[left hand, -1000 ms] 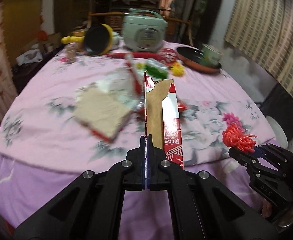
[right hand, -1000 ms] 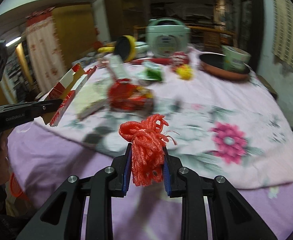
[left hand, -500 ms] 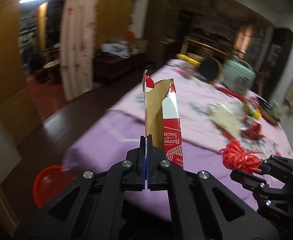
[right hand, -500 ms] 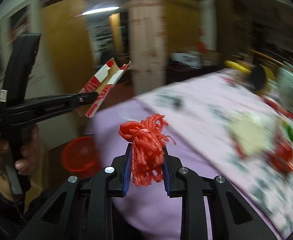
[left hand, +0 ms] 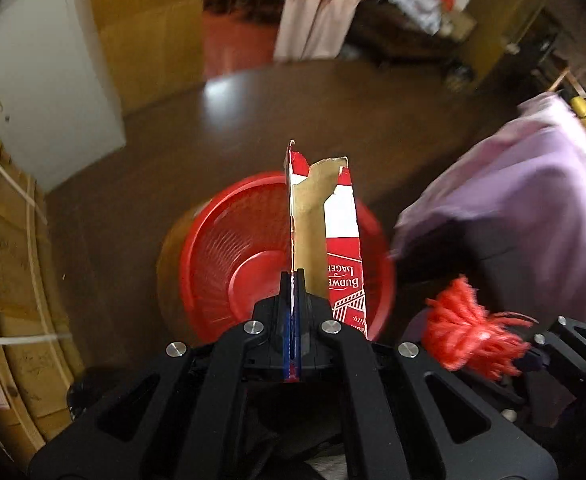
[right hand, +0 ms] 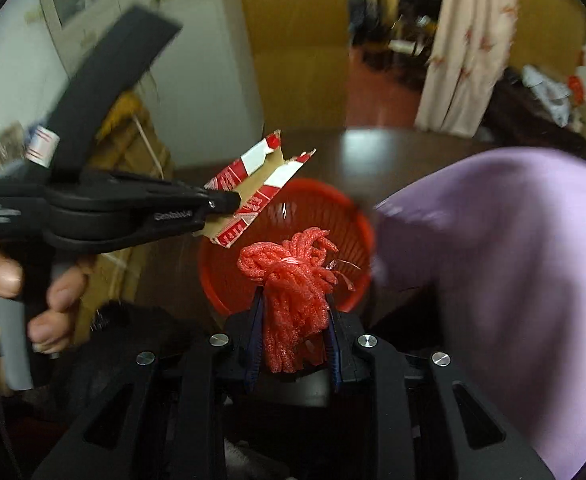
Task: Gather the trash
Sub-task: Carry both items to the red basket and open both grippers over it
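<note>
Landmark: red basket (left hand: 229, 264) standing on the dark brown floor (left hand: 333, 112), mouth up; everything below is placed against it.
Left hand (right hand: 33, 300): to the left of the basket in the right wrist view, wrapped round the grey handle of the left gripper (left hand: 291, 280).
Left gripper: jaws pressed together, clamped on the bottom edge of the torn carton piece (left hand: 321, 232).
Torn carton piece: red and white print on one face, bare brown card inside; its long axis runs straight out from the jaws, ragged end farthest from them. It hangs over the basket's mouth, pointing across the near rim, apart from the plastic.
Red basket contents: the ribbed wall and round bottom show bare in the left wrist view; the part behind the carton is hidden.
Right gripper (right hand: 293, 320): pads closed on the red stringy bundle (right hand: 293, 288), squeezing its lower half.
Red stringy bundle: loose strand ends fan out ahead of the jaws, above the basket's near rim.
Purple cloth (right hand: 493, 280): draped mass right of the basket, just beside its rim.
</note>
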Tool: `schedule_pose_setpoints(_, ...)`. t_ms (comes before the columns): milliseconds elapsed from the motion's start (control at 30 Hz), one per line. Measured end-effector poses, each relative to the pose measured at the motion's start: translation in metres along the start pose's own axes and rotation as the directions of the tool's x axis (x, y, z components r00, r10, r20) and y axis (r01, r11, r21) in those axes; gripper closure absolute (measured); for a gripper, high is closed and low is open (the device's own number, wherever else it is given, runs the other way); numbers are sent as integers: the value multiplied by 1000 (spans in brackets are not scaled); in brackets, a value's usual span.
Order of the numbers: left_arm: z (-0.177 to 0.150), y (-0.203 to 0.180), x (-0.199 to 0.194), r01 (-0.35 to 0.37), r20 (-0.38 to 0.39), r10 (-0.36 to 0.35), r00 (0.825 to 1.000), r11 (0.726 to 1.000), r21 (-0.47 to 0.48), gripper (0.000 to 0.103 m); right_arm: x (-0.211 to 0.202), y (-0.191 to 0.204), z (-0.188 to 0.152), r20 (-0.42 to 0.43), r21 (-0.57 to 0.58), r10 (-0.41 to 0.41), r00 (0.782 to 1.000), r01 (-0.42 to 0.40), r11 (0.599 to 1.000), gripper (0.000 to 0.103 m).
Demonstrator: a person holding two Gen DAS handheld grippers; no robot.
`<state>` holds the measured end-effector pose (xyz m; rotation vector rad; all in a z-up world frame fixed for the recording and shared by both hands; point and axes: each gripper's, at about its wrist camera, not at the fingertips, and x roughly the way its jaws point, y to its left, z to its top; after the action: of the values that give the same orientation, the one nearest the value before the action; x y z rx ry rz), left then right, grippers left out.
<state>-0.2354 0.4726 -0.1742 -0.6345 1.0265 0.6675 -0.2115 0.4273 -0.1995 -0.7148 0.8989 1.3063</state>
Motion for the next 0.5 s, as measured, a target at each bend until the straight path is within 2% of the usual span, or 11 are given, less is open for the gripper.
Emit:
schedule_pose_setpoints(133, 5, 19, 26, -39, -51, 39, 998, 999, -6, 102, 58, -1, 16, -75, 9, 38, 996, -38, 999, 76)
schedule_pose_setpoints(300, 7, 20, 44, -87, -82, 87, 993, 996, 9, 101, 95, 0, 25, -134, 8, 37, 990, -36, 999, 73)
schedule_pose_setpoints(400, 7, 18, 50, -121, -95, 121, 988, 993, 12, 94, 104, -7, 30, -133, 0, -10, 991, 10, 1000, 54)
schedule_pose_setpoints(433, 7, 17, 48, -115, -95, 115, 989, 993, 6, 92, 103, -8, 31, -129, 0, -13, 992, 13, 1000, 52)
schedule_pose_setpoints(500, 8, 19, 46, -103, -103, 101, 989, 995, -11, 79, 100, -7, 28, -126, 12, 7, 992, -5, 1000, 51)
